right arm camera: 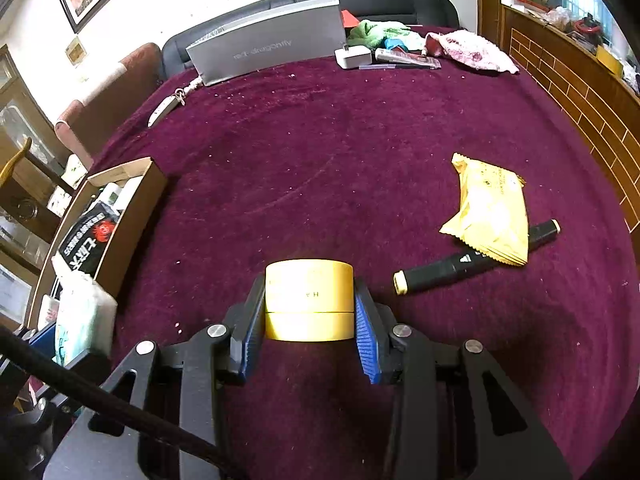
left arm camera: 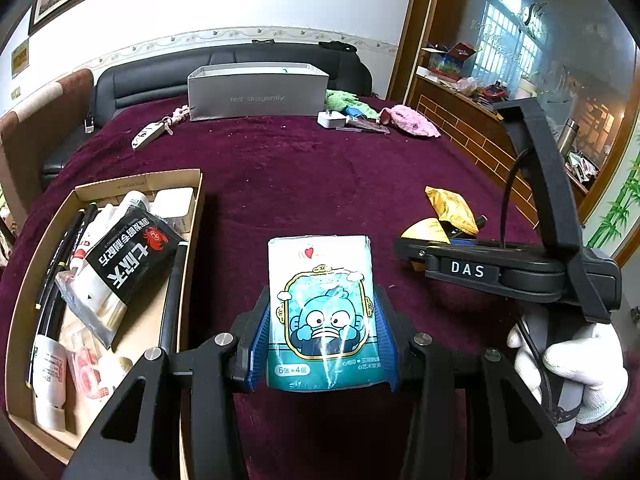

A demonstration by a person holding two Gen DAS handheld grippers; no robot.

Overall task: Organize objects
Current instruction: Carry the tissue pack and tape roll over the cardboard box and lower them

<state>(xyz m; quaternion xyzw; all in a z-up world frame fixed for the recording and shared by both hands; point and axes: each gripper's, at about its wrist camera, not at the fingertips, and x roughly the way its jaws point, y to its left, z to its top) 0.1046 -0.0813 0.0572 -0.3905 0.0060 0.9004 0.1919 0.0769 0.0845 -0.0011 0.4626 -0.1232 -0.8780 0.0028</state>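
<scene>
My left gripper [left arm camera: 322,332] is shut on a teal tissue packet [left arm camera: 322,312] with a blue cartoon face, held above the maroon cloth just right of the cardboard box [left arm camera: 188,264]. The packet also shows at the left edge of the right wrist view [right arm camera: 82,320]. My right gripper [right arm camera: 309,308] is shut on a yellow tape roll [right arm camera: 309,298], which stands on the cloth. The right gripper's body shows in the left wrist view [left arm camera: 500,268], with the tape roll [left arm camera: 424,232] partly hidden behind it.
The box holds a black packet [left arm camera: 132,256], tubes and pens. A yellow snack packet [right arm camera: 488,212] lies over a black marker [right arm camera: 452,270] to the right. A grey box [left arm camera: 256,92], a white charger [left arm camera: 332,119], keys [left arm camera: 150,134] and cloths lie at the far edge.
</scene>
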